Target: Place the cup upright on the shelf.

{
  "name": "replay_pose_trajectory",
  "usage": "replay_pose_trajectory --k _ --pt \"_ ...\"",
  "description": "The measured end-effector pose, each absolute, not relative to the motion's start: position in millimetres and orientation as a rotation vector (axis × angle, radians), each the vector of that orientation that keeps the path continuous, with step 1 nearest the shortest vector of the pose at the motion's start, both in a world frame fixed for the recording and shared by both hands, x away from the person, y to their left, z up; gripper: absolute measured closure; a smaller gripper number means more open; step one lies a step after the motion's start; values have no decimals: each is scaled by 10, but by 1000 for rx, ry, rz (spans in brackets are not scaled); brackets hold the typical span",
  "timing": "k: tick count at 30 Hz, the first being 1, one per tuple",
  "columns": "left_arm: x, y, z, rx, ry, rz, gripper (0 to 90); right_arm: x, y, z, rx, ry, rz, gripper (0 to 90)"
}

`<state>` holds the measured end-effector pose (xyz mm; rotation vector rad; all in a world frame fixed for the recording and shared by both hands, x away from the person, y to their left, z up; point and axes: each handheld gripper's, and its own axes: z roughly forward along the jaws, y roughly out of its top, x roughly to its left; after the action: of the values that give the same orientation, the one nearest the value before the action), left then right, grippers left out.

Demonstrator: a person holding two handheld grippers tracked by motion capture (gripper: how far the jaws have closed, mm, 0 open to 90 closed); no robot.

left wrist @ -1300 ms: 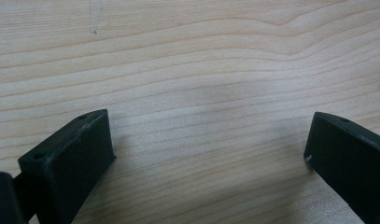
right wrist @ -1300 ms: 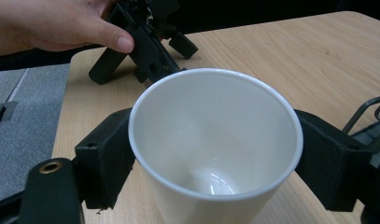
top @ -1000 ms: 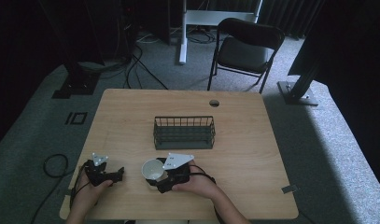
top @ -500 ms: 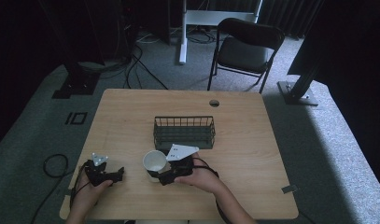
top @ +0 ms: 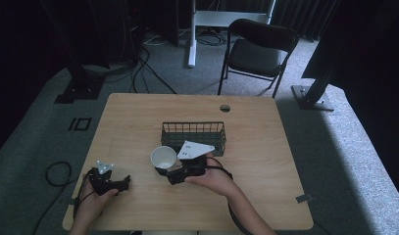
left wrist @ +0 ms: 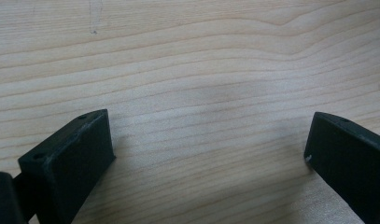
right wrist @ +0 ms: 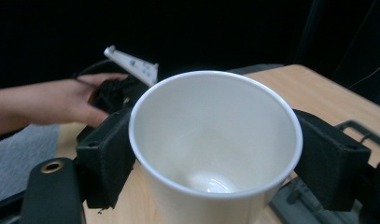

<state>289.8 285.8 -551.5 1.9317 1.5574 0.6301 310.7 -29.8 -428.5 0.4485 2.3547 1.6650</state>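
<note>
in the high view, near the middle of the frame, the right gripper (top: 168,172) holds a white paper cup (top: 163,157). its jaws press on both sides of the cup, and the cup is empty and stands upright. the cup sits just to the lower left of a black wire basket (top: 193,135) on the wooden table (top: 265,166). in the right gripper view the cup (right wrist: 214,140) is big in the middle, with a black jaw on each side. the left gripper (top: 123,183) is at the lower left of the high view, resting on the table. its jaws are wide open and hold nothing, with bare wood between them in the left gripper view. a black chair (top: 258,51) stands at the top of the high view.
</note>
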Motion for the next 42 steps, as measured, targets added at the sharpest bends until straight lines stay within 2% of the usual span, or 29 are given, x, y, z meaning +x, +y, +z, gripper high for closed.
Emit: replay_pose_trajectory --k 14,25,32,42 --pt "2898 2858 -5515 1932 1558 630 14 3254 -530 -4006 590 2166 1692 195" --pt "2898 2858 -5515 1932 1558 630 14 3505 -838 -3848 789 1979 1580 196" --pt "2898 2858 -5515 1931 1557 630 14 3675 -970 -3913 896 1952 1482 195" --pt "2898 2857 -5517 1929 1558 630 14 3916 -1077 -4237 1049 1875 1413 196"
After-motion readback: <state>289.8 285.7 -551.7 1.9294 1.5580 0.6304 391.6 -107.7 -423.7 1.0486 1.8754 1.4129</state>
